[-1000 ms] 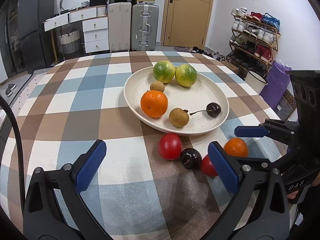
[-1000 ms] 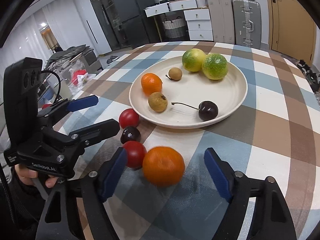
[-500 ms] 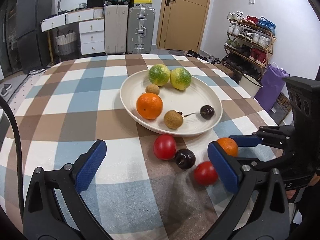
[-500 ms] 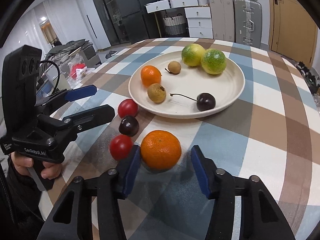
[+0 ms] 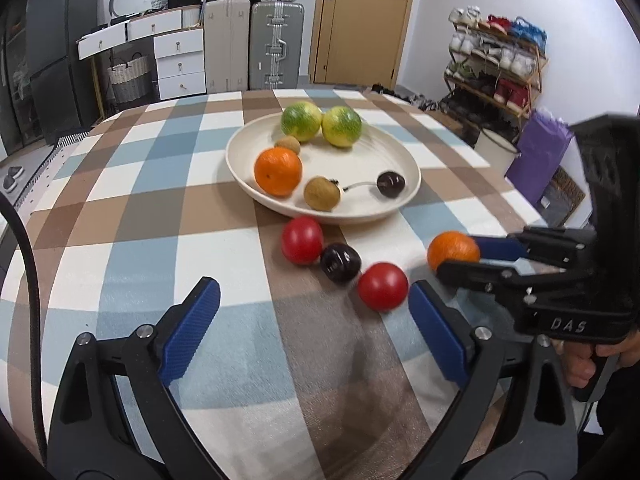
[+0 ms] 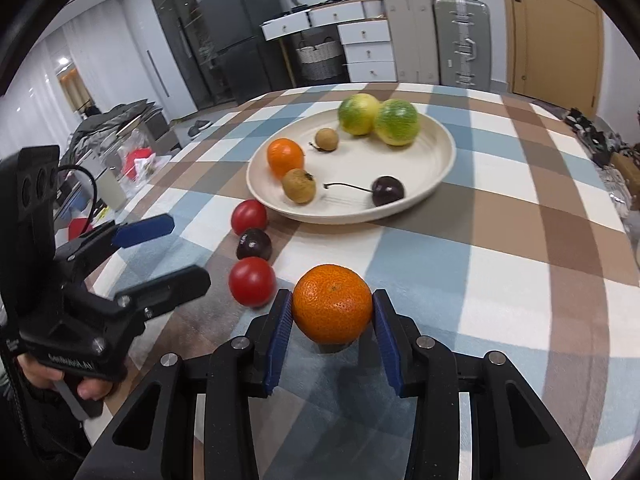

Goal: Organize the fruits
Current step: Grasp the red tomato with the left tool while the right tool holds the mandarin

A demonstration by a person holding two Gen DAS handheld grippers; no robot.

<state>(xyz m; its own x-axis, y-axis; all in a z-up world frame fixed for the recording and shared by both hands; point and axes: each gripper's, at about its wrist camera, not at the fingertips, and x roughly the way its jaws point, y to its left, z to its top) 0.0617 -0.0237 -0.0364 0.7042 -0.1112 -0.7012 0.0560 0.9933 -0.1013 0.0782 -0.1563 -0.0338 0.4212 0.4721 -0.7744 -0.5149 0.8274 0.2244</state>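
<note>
On the checked tablecloth my right gripper (image 6: pixel 332 297) has its blue pads against both sides of an orange (image 6: pixel 332 308) and its jaws are closing; the left wrist view shows that orange (image 5: pixel 452 248) too. Left of it lie a red tomato (image 6: pixel 252 286), a dark cherry (image 6: pixel 254 244) and a second tomato (image 6: pixel 249 216). My left gripper (image 5: pixel 312 286) is wide, its jaws closing slightly, with nothing between them; the near tomato (image 5: pixel 383 286) lies just past its right fingertip. The cream plate (image 5: pixel 240 148) holds an orange (image 5: pixel 278 170), two green-yellow citrus, two longans and a stemmed cherry (image 5: pixel 391 184).
A shoe rack (image 5: pixel 496 68) and a purple bag (image 5: pixel 536 156) stand beyond the table's right edge. Suitcases (image 5: pixel 276 46), white drawers (image 5: pixel 180 64) and a dark fridge (image 5: pixel 60 52) line the back wall. A person's hand (image 6: pixel 86 390) grips the left tool.
The right gripper's jaws have come together onto the orange. The left gripper has shifted, so the fruit sits further right in its view, and its jaws have narrowed a little.
</note>
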